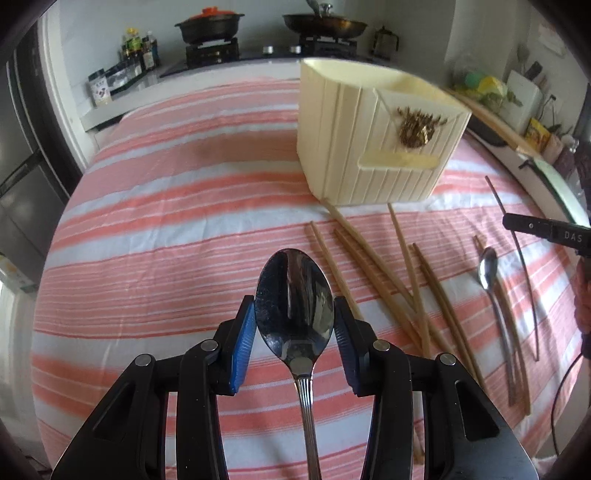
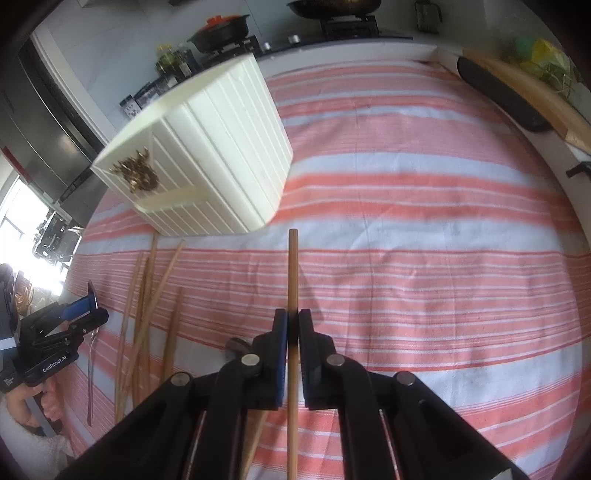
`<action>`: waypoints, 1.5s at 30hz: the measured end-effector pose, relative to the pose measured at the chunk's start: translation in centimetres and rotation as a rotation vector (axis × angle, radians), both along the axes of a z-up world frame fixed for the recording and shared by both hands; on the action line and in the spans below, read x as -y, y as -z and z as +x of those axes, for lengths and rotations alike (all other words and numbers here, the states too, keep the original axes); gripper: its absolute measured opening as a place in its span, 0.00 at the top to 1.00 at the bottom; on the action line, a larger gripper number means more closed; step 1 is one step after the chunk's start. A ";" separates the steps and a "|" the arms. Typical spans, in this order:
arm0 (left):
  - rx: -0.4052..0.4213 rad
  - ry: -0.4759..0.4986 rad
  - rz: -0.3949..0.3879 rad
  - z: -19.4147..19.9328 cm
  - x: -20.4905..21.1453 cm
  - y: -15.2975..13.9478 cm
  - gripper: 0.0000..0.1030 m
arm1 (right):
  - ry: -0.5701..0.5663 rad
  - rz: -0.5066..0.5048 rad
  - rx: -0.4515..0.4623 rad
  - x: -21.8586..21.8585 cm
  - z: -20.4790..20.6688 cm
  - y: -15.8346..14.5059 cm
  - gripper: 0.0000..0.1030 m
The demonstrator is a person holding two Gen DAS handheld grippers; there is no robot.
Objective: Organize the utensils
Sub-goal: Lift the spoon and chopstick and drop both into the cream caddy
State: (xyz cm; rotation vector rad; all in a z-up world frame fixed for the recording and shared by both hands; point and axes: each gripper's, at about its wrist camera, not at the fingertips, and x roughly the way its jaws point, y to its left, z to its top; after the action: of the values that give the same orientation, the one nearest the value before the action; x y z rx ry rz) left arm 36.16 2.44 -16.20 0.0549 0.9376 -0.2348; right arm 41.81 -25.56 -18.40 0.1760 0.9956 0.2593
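Observation:
In the left wrist view my left gripper point(image 1: 294, 314) is shut on a steel spoon point(image 1: 295, 295), its blue pads pressing both sides of the bowl and the handle running back under the jaws. A cream ribbed utensil holder point(image 1: 376, 136) stands ahead to the right on the striped cloth. Several wooden chopsticks point(image 1: 388, 280) and a second spoon point(image 1: 489, 273) lie in front of it. In the right wrist view my right gripper point(image 2: 293, 325) is shut on one wooden chopstick point(image 2: 293, 273) that points forward above the cloth. The holder point(image 2: 207, 158) stands ahead to the left. The left gripper point(image 2: 79, 314) shows at the left edge.
A thin dark stick point(image 1: 517, 258) lies at the right of the table. A stove with a black pot point(image 1: 208, 26) and a pan point(image 1: 325, 24) stands behind the table, with bottles point(image 1: 140, 50) to its left. A wooden board point(image 2: 528, 92) lies along the right edge.

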 end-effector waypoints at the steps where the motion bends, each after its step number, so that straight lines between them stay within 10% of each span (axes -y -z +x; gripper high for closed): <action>1: 0.028 0.004 -0.010 -0.6 -0.3 -1.1 0.59 | -0.006 0.001 0.036 -0.1 -0.5 -1.1 0.94; 18: 0.256 -0.004 -0.203 -5.4 -3.3 -11.7 0.59 | -0.034 -0.052 0.441 -1.1 -9.8 -13.3 0.94; 33: 0.395 -0.047 -0.315 6.5 -3.3 -24.6 0.60 | -0.054 -0.003 0.652 -4.2 -0.3 -24.4 0.94; 38: 0.392 -0.056 -0.304 11.5 -0.8 -23.8 0.60 | -0.016 0.028 0.715 -5.3 5.0 -24.5 0.94; 45: 0.163 -0.005 -0.210 16.9 3.4 -16.4 0.60 | -0.040 -0.030 0.505 -6.8 10.8 -17.5 0.94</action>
State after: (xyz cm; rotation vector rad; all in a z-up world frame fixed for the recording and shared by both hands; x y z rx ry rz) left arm 53.03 -0.91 0.23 -0.1204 0.7470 -0.3184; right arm 52.65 -18.73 -0.90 0.0570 0.5021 0.3066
